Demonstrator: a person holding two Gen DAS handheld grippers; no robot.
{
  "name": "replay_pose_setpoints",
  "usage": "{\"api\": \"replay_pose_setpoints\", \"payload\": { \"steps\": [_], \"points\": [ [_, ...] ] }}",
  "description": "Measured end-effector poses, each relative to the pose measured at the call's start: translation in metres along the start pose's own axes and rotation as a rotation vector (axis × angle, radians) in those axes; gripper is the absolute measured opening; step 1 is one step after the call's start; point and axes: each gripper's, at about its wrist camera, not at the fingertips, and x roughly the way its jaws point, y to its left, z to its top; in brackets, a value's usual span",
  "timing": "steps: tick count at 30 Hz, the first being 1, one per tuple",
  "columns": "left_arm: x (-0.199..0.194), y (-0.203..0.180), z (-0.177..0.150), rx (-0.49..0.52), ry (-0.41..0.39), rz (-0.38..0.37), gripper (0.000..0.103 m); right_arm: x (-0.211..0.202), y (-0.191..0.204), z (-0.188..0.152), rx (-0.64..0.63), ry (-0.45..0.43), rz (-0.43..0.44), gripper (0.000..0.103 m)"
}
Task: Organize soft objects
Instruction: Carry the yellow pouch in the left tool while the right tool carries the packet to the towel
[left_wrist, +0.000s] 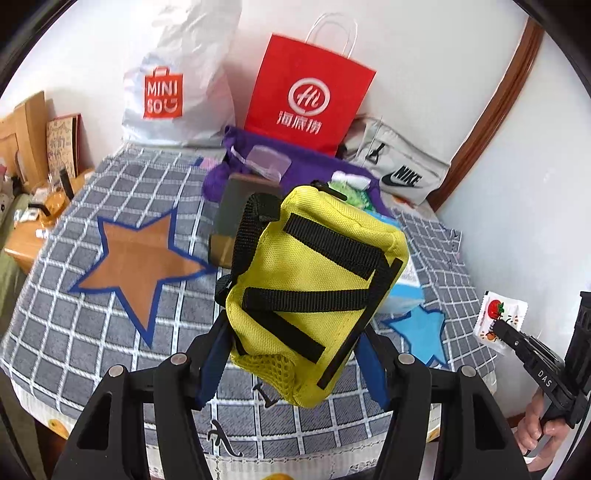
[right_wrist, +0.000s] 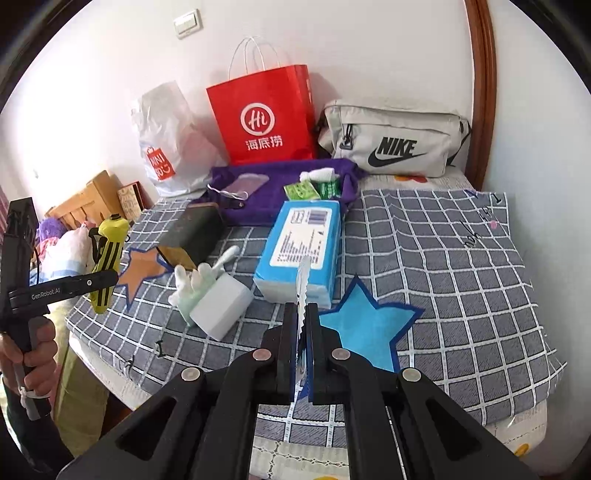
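Note:
My left gripper (left_wrist: 295, 343) is shut on a yellow fabric pouch (left_wrist: 314, 288) with black straps and holds it above the checked cloth (left_wrist: 110, 332). In the right wrist view the pouch (right_wrist: 109, 254) hangs at the far left in that gripper (right_wrist: 107, 277). My right gripper (right_wrist: 303, 314) is shut on a thin white sachet (right_wrist: 303, 280), seen edge-on. From the left wrist view the sachet (left_wrist: 500, 321) shows a tomato picture, pinched at its lower edge by the right gripper (left_wrist: 498, 328).
On the cloth lie a blue tissue pack (right_wrist: 299, 247), a white block (right_wrist: 221, 306), a pale glove-like item (right_wrist: 195, 284) and a dark box (right_wrist: 195, 232). Behind are an open purple bag (right_wrist: 280, 184), a red paper bag (right_wrist: 262, 118), a white plastic bag (right_wrist: 166, 144) and a grey Nike bag (right_wrist: 395, 140).

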Motion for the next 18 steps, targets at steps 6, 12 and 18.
{"api": "replay_pose_setpoints", "payload": {
  "steps": [6, 12, 18],
  "points": [
    [-0.019, -0.001, 0.02, -0.02, -0.056, -0.034, 0.061, -0.005, 0.006, 0.016, -0.004, -0.013, 0.021, 0.005],
    [-0.029, 0.002, 0.037, -0.04, -0.08, -0.072, 0.061, -0.013, 0.014, 0.031, -0.021, -0.064, 0.025, 0.005],
    [-0.029, -0.004, 0.063, -0.019, -0.094, -0.07, 0.061, -0.015, 0.015, 0.049, -0.028, -0.092, 0.017, 0.005]
  ]
}}
